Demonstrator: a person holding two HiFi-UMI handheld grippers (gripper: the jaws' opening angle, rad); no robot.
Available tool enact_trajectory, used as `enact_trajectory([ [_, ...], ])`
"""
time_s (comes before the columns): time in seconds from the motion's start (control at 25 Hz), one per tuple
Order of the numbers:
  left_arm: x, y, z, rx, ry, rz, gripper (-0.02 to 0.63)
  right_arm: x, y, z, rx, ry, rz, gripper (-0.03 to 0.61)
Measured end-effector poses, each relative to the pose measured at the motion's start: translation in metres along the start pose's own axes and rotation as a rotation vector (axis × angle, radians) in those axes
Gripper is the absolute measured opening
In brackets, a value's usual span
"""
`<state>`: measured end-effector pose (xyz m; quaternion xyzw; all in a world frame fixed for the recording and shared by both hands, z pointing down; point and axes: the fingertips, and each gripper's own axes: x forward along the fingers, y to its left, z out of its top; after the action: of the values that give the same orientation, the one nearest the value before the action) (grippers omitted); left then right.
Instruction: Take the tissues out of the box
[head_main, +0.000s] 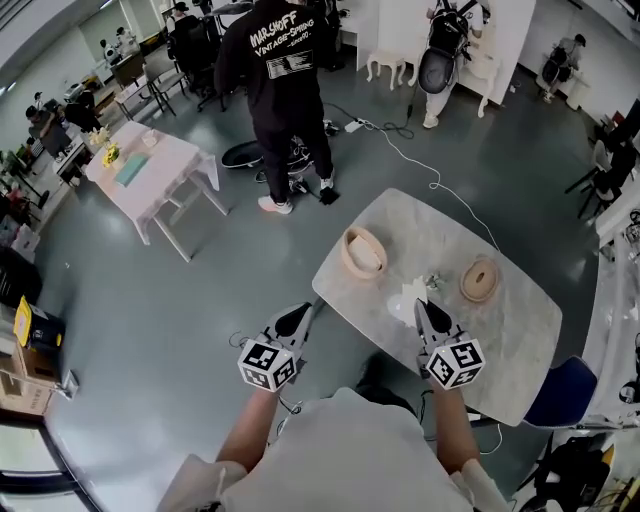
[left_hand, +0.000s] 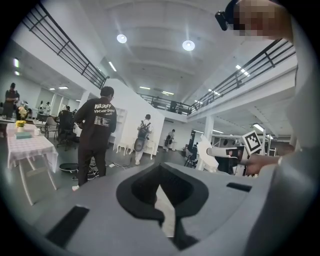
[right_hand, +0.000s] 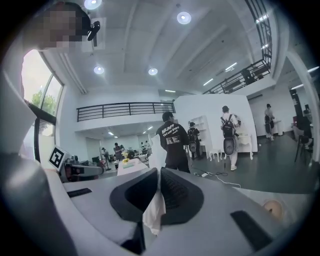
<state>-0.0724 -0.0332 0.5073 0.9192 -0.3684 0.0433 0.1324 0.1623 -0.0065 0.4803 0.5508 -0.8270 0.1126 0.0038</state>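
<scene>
Two round wooden tissue boxes stand on the marble table (head_main: 505, 345): one (head_main: 363, 252) at the left end, one (head_main: 480, 280) further right. My right gripper (head_main: 426, 308) is over the table's near edge, shut on a white tissue (head_main: 406, 297). In the right gripper view the tissue (right_hand: 154, 210) rises above the closed jaws of that gripper (right_hand: 156, 172) and hangs below them. My left gripper (head_main: 300, 314) is just off the table's left edge. Its jaws meet in the left gripper view (left_hand: 160, 167), with a pale strip of tissue (left_hand: 166, 212) pinched between them.
A person in black (head_main: 280, 70) stands on the grey floor beyond the table, beside a white side table (head_main: 150, 170). A white cable (head_main: 405, 155) runs across the floor toward the marble table. A blue chair (head_main: 560, 392) sits at the table's right corner.
</scene>
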Motion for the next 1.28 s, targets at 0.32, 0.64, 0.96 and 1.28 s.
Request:
enact_trajectory([
  [0.32, 0.039, 0.0, 0.005, -0.011, 0.006, 0.056, 0.008, 0.031, -0.033, -0.009, 0.027, 0.054, 0.084, 0.038],
  [0.64, 0.063, -0.002, 0.005, -0.038, 0.027, 0.118, 0.008, 0.051, -0.048, -0.017, 0.049, 0.121, 0.165, 0.038],
  [0.96, 0.068, -0.005, -0.006, -0.077, 0.079, 0.14, 0.008, 0.062, -0.048, -0.026, 0.054, 0.185, 0.206, 0.038],
  [1.28, 0.084, 0.009, -0.02, -0.079, 0.124, 0.1, 0.008, 0.075, -0.05, -0.047, 0.081, 0.246, 0.163, 0.038],
])
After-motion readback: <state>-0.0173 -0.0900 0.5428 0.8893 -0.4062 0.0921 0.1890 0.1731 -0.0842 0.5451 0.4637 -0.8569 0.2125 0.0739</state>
